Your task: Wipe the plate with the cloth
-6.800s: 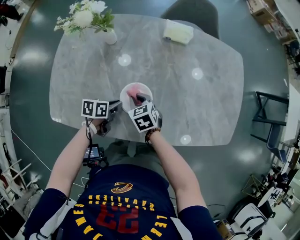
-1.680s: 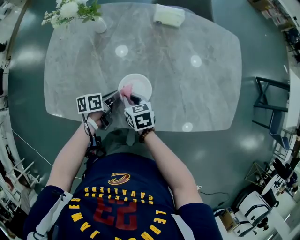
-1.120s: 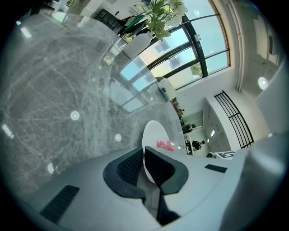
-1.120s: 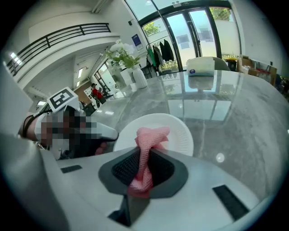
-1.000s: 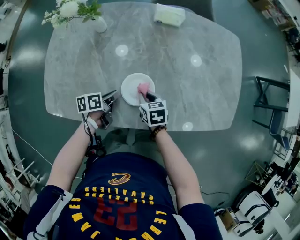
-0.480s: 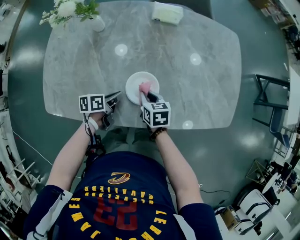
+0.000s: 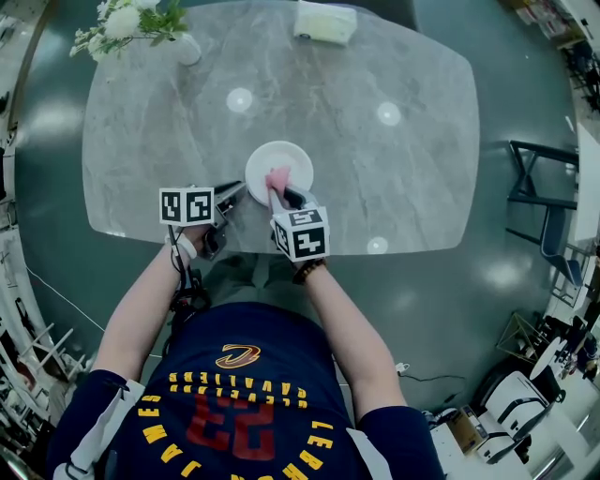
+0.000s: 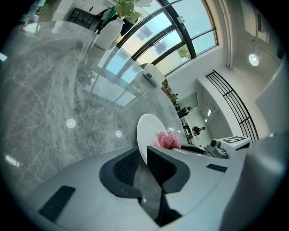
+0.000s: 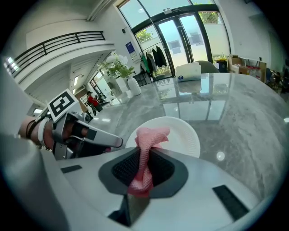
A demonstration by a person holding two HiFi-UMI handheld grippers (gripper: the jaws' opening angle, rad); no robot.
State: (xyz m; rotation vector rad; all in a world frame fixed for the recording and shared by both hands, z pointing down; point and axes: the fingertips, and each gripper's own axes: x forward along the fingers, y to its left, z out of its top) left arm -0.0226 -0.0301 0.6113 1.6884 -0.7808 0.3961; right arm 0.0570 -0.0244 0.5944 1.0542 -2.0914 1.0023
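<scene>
A white plate (image 7: 292, 155) lies on the grey marble table (image 7: 403, 178) near its front edge. My right gripper (image 7: 281, 197) is shut on a pink cloth (image 7: 277, 178), which bunches up over the plate's near side; the right gripper view shows the cloth (image 9: 146, 140) pinched between the pads above the plate (image 9: 183, 131). My left gripper (image 7: 232, 193) sits at the plate's left rim. Its jaws have just been opening, and in the left gripper view the plate's (image 8: 146, 131) rim lines up with the gap of the left gripper (image 8: 141, 162) without being pressed.
A vase of white flowers (image 7: 141, 23) stands at the table's far left corner. A pale tissue pack (image 7: 325, 21) lies at the far edge. A dark metal rack (image 7: 539, 211) stands on the floor to the right.
The right gripper with the cloth has shifted slightly left over the plate. The left gripper has stayed by the plate's left rim.
</scene>
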